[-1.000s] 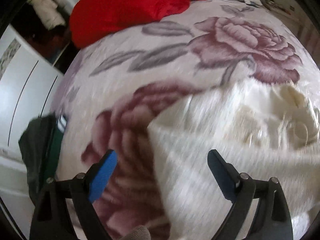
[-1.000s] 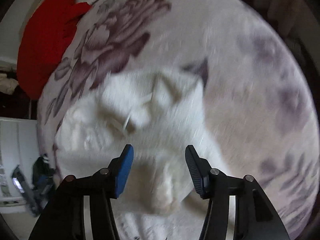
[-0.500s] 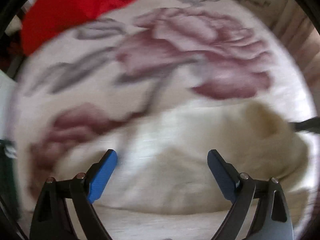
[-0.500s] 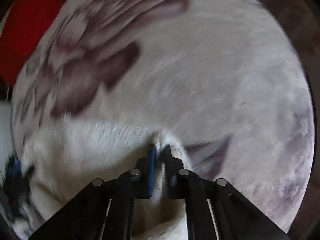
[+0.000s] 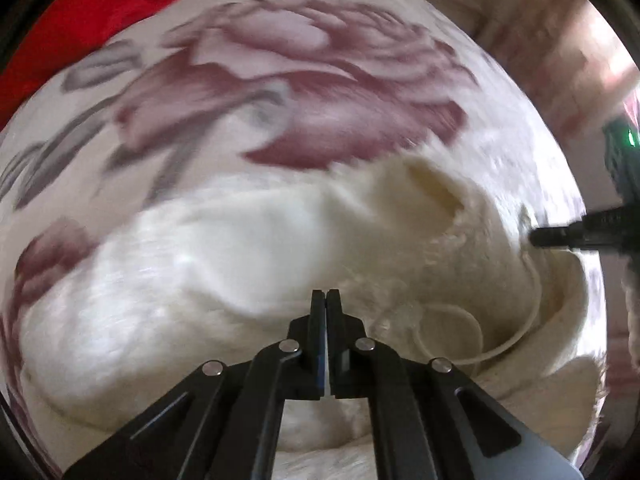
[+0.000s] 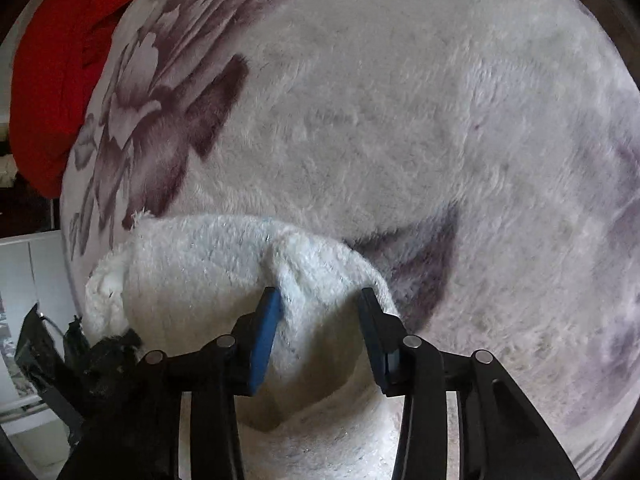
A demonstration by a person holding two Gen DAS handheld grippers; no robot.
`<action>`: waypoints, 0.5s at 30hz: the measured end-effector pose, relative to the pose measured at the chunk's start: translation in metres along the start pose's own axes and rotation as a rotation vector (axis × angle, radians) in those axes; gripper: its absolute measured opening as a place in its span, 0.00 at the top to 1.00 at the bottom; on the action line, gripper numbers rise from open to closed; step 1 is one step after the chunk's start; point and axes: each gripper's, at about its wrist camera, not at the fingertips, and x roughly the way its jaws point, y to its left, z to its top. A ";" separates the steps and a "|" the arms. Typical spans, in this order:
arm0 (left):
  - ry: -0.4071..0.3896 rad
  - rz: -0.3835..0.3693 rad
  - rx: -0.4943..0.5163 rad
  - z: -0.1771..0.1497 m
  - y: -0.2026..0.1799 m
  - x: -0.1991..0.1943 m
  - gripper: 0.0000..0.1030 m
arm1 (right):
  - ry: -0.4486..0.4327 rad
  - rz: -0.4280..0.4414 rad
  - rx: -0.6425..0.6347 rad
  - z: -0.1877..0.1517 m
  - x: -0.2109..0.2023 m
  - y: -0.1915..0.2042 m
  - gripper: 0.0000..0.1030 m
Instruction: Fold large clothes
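The fluffy white garment (image 5: 248, 264) lies crumpled on the rose-patterned blanket (image 5: 304, 92), its long axis running crosswise in front of my left gripper (image 5: 327, 300), collar opening and drawstring off to that gripper's right. My left jaws are fully closed at its surface; whether they pinch any fleece I cannot tell. My right gripper (image 6: 320, 304) has its jaws partway apart and opening, a raised fold of the garment between them, the left pad touching it.
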 end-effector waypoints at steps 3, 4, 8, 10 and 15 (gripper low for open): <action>0.012 0.036 -0.072 -0.002 0.029 0.003 1.00 | -0.093 -0.083 0.011 -0.001 -0.013 0.011 0.99; 0.023 0.062 -0.078 -0.007 0.039 0.005 1.00 | -0.141 -0.139 0.005 0.002 -0.018 0.015 1.00; 0.026 -0.157 -0.194 -0.009 0.050 -0.014 0.99 | -0.145 -0.090 0.058 0.015 -0.030 -0.002 1.00; 0.038 -0.299 -0.248 -0.008 0.049 -0.018 0.98 | -0.069 0.034 0.088 0.013 -0.027 -0.010 1.00; 0.127 -0.414 -0.182 -0.003 0.017 0.013 0.22 | -0.033 0.028 0.084 -0.010 -0.024 -0.020 0.56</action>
